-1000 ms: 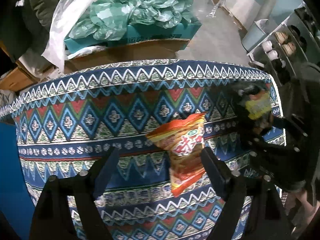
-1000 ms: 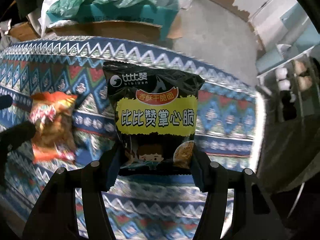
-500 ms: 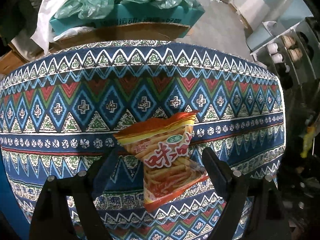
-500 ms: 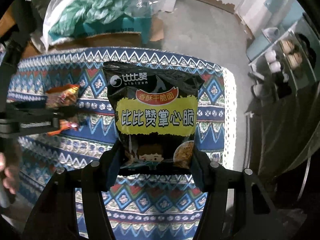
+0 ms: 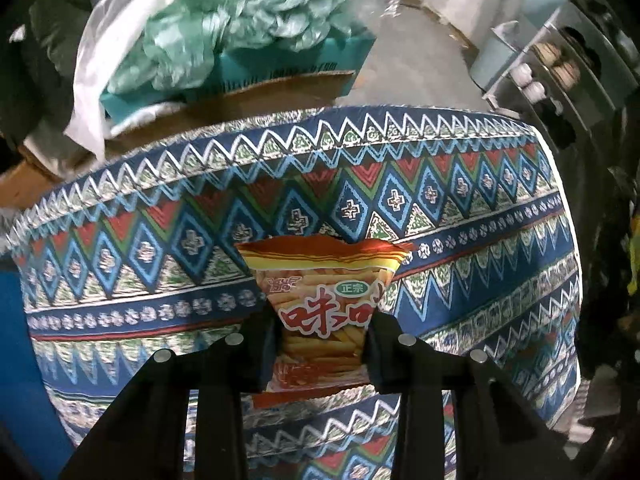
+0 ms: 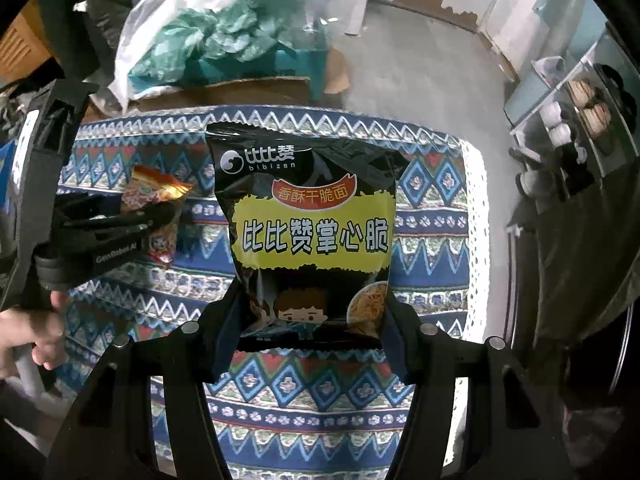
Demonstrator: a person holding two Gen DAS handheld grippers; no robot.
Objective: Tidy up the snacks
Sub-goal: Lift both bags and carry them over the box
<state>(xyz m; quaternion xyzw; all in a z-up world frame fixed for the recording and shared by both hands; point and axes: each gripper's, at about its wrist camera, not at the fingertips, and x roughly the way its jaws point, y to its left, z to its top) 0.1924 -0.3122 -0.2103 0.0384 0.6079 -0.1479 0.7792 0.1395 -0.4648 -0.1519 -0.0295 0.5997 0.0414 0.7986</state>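
My left gripper (image 5: 322, 350) is shut on an orange-red snack bag (image 5: 324, 292) and holds it above the patterned tablecloth (image 5: 160, 264). My right gripper (image 6: 312, 320) is shut on a black and yellow noodle snack bag (image 6: 310, 224), held upright above the same cloth (image 6: 432, 240). In the right wrist view the left gripper (image 6: 132, 216) shows at the left with the orange-red bag (image 6: 154, 194) between its fingers, held by a hand (image 6: 36, 332).
A cardboard box with a teal box and green and white plastic bags (image 5: 224, 40) stands behind the table. A shelf with jars (image 5: 552, 68) stands at the right on the grey floor (image 6: 420, 64). The table's right edge (image 6: 478, 240) drops to the floor.
The left gripper has closed on the orange-red bag, which lay loose between open fingers before, and lifted it. The right gripper has risen and pulled back with its black bag.
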